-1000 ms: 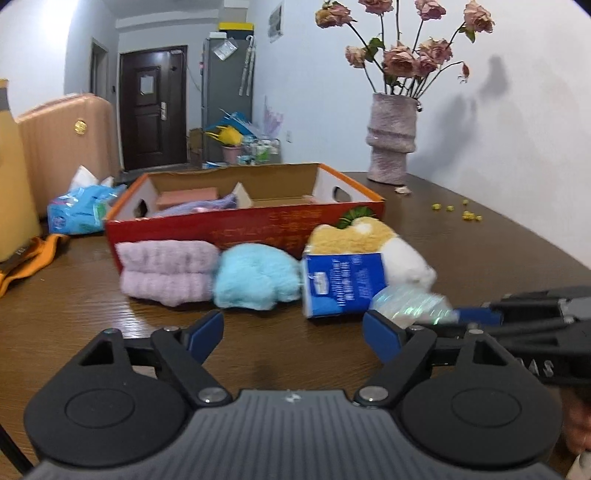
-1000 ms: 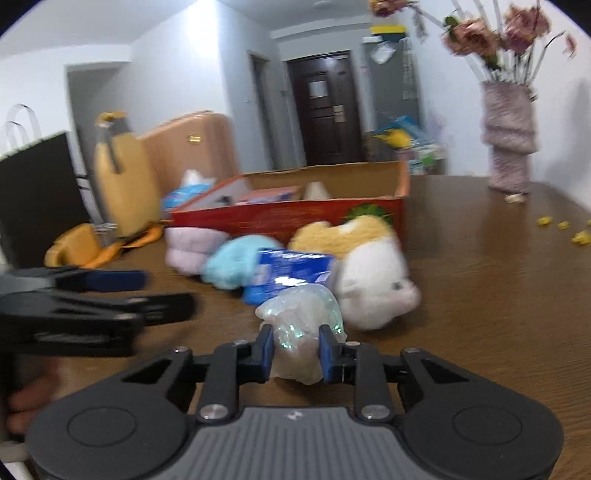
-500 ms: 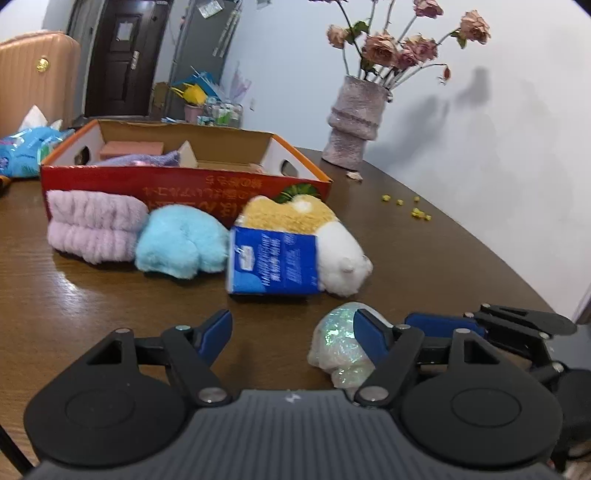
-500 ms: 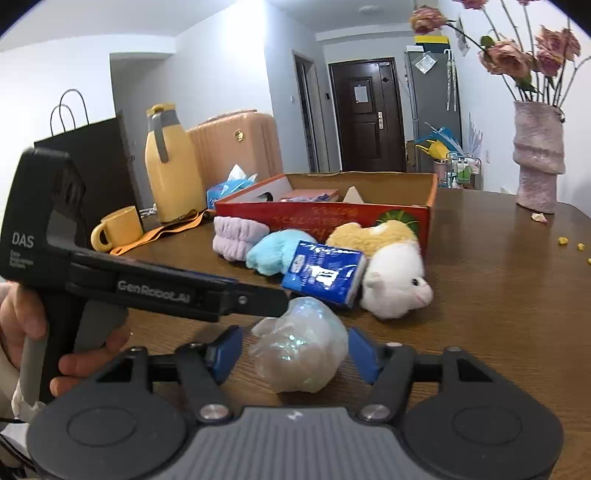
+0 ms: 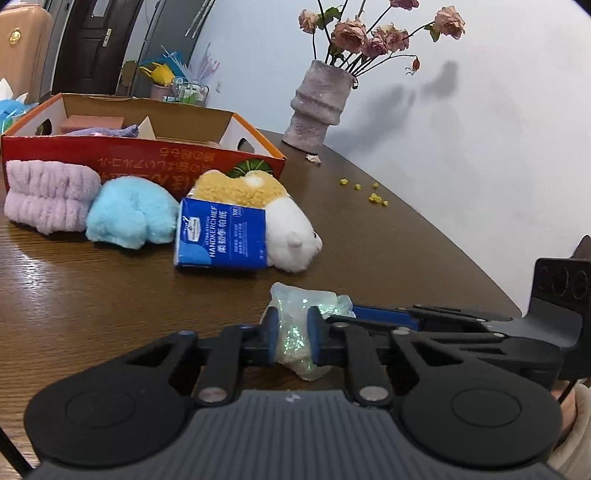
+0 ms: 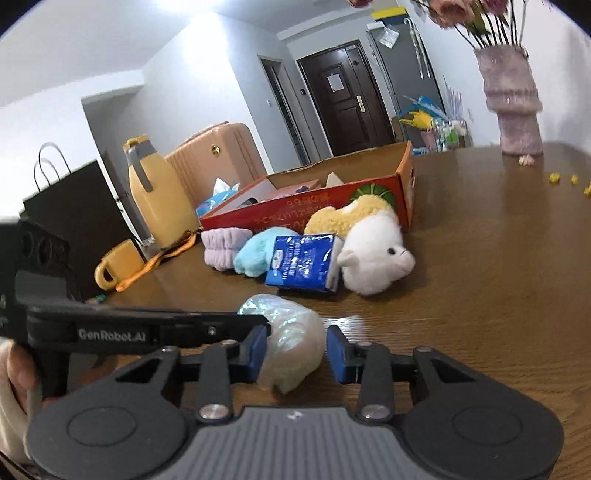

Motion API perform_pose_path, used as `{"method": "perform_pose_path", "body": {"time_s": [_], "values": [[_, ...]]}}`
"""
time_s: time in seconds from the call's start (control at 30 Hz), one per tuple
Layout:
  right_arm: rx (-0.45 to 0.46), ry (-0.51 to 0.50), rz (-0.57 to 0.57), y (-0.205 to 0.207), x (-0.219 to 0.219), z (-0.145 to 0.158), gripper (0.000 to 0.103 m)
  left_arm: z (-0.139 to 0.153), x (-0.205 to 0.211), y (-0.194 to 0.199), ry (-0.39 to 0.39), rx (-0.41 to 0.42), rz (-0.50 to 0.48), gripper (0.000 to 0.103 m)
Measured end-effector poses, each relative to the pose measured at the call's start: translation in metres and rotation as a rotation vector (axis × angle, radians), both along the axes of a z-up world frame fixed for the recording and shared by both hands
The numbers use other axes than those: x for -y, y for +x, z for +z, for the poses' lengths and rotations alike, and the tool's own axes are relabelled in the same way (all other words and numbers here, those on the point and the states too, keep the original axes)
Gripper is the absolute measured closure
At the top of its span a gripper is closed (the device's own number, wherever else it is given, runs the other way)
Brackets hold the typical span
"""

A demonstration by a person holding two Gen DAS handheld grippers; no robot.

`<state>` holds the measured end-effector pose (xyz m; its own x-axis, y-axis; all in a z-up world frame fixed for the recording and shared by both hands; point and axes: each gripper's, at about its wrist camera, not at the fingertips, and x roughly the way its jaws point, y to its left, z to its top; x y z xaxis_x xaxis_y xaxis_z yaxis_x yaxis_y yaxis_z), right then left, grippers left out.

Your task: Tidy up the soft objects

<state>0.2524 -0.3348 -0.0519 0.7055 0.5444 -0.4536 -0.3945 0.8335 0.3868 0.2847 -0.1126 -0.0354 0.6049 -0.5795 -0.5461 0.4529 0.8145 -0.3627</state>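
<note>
Iridescent crinkly soft blob (image 5: 295, 325) on the tabletop (image 5: 92, 295), squeezed between the left tongs (image 5: 291, 334). White-and-tan plush (image 5: 280, 221) on its side behind a blue tissue pack (image 5: 221, 234) leaning on it. Blue fluffy plush (image 5: 129, 214) and lilac folded towel (image 5: 48, 201) lie in a row against the red cardboard box (image 5: 147, 158).

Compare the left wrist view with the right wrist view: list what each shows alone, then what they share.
Only the left wrist view: the left claw pinching the crinkly iridescent plastic bag, its jaws closing, and the dried pink roses in full.

Only the right wrist view: the yellow jug, yellow mug, black paper bag, and the right claw, jaws closing around the bag but its right pad clear of it.

Both: the red cardboard box, lilac towel roll, blue plush, blue handkerchief pack, white-and-tan plush animal, ribbed vase.
</note>
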Motion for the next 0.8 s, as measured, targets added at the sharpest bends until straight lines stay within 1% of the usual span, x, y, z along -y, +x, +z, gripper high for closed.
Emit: {"method": "perform_pose_path", "body": {"time_s": [0.07,0.1,0.2,0.27,0.33,0.4,0.47,0.53,0.57,0.63,0.67,0.7,0.73,0.8], "values": [[-0.017,0.036,0.003,0.004,-0.002,-0.004,0.074,-0.002,-0.003,0.0,-0.004,-0.006,0.013,0.09],[-0.025,0.047,0.005,0.006,-0.005,-0.005,0.08,-0.002,-0.004,-0.001,-0.005,-0.008,0.017,0.09],[-0.041,0.067,0.004,0.007,-0.009,-0.007,0.089,-0.001,-0.007,-0.005,-0.003,0.004,0.017,0.091],[-0.032,0.048,0.005,0.004,-0.013,-0.004,0.092,0.001,-0.007,-0.008,0.007,0.018,0.016,0.092],[-0.016,0.022,0.004,0.0,-0.018,0.0,0.093,0.006,-0.008,-0.011,0.005,0.037,0.011,0.094],[0.0,0.017,-0.001,-0.002,-0.02,0.007,0.093,0.016,-0.01,-0.01,-0.007,0.068,0.005,0.094],[0.04,0.016,-0.005,0.0,-0.02,0.022,0.093,0.033,-0.012,-0.002,-0.017,0.115,-0.004,0.094],[0.096,0.006,-0.012,0.015,-0.021,0.042,0.093,0.058,-0.012,0.021,-0.008,0.174,-0.017,0.094],[0.12,0.001,-0.016,0.028,-0.022,0.055,0.093,0.07,-0.012,0.036,-0.001,0.188,-0.019,0.094],[0.154,-0.024,-0.024,0.063,-0.025,0.078,0.093,0.092,-0.009,0.078,0.017,0.225,-0.023,0.094],[0.173,-0.046,-0.03,0.084,-0.025,0.088,0.093,0.099,-0.006,0.105,0.022,0.227,-0.021,0.094],[0.181,-0.061,-0.036,0.104,-0.026,0.096,0.093,0.102,-0.003,0.134,0.024,0.205,-0.016,0.094],[0.17,-0.074,-0.047,0.133,-0.028,0.103,0.093,0.104,0.0,0.163,0.031,0.178,-0.01,0.094],[0.122,-0.12,-0.064,0.197,-0.033,0.11,0.094,0.102,0.006,0.226,0.031,0.109,0.011,0.094]]}}
